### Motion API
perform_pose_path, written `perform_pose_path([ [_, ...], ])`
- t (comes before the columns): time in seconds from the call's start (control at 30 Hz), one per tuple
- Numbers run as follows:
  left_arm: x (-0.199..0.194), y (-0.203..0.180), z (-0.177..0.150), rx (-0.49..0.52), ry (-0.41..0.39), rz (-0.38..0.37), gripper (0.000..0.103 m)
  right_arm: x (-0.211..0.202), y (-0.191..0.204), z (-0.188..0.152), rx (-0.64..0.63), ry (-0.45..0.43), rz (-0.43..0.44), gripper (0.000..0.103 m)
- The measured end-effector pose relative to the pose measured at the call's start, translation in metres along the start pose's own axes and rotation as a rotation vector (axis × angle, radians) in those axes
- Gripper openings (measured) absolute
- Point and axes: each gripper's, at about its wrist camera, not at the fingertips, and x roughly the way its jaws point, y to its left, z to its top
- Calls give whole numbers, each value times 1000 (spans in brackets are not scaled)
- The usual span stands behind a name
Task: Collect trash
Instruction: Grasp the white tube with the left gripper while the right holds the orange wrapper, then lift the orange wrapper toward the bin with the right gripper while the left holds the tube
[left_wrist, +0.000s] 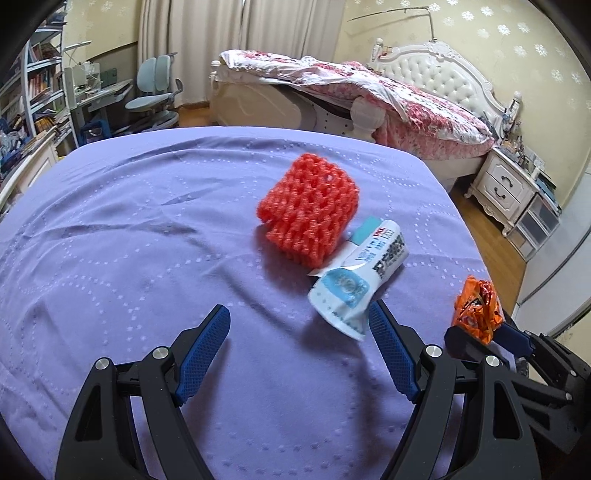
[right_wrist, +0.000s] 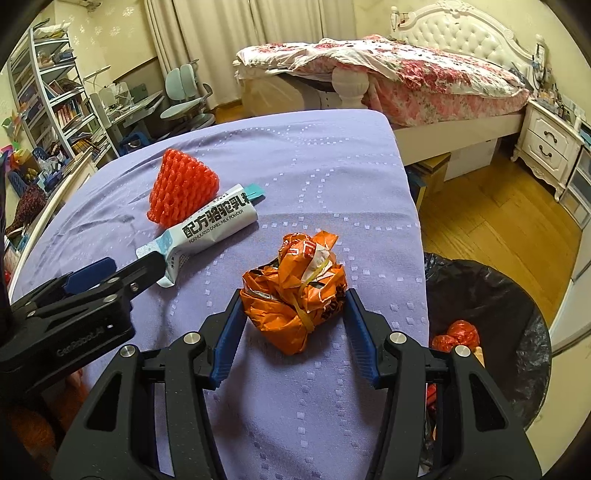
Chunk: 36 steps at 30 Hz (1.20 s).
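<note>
Trash pickup on the purple table, both hand-held grippers busy

The left hand-held gripper (left_wrist: 299, 325) has its fingers spread wide apart, and the white-and-blue milk powder packet (left_wrist: 360, 273) sits right by its right fingertip (left_wrist: 380, 317), touching or nearly so; from the right wrist view I can't tell if it's actually pinched. The packet leans against the red foam net (left_wrist: 308, 210), which sits further back on the table (left_wrist: 129, 229). The right hand-held gripper (right_wrist: 293, 299) has the crumpled orange wrapper (right_wrist: 295, 288) between its blue fingers, both pads pressing its sides, so it looks clamped on it, near the table's right edge. Off that edge, down on the floor, there's a bin with a black bag (right_wrist: 491, 295) with some red trash (right_wrist: 456, 334) inside.
</note>
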Motion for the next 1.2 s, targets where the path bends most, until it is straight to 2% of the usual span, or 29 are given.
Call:
perform_pose_path([
  [0.03,0,-1,1,3,2,-7,76,0,0,0,-1,0,-1,52],
  [0.17,4,-1,0,2,33,-32,56,0,-1,0,-4,0,-4,52],
  [0.3,4,1,0,-5,36,-53,47,0,0,-1,-6,0,-8,52],
  [0.33,4,1,0,-5,36,-66,38,0,0,-1,-6,0,-7,52],
  [0.4,3,1,-1,-2,34,-71,31,0,0,-1,-6,0,-8,52],
  [0.47,2,-1,-3,6,32,-81,19,0,0,-1,-5,0,-7,52],
  [0.63,0,0,-6,2,32,-88,18,-1,-1,-1,-9,-1,-12,52],
  [1.2,-35,33,-30,-70,-14,-39,18,-13,4,-6,-14,-24,-9,52],
])
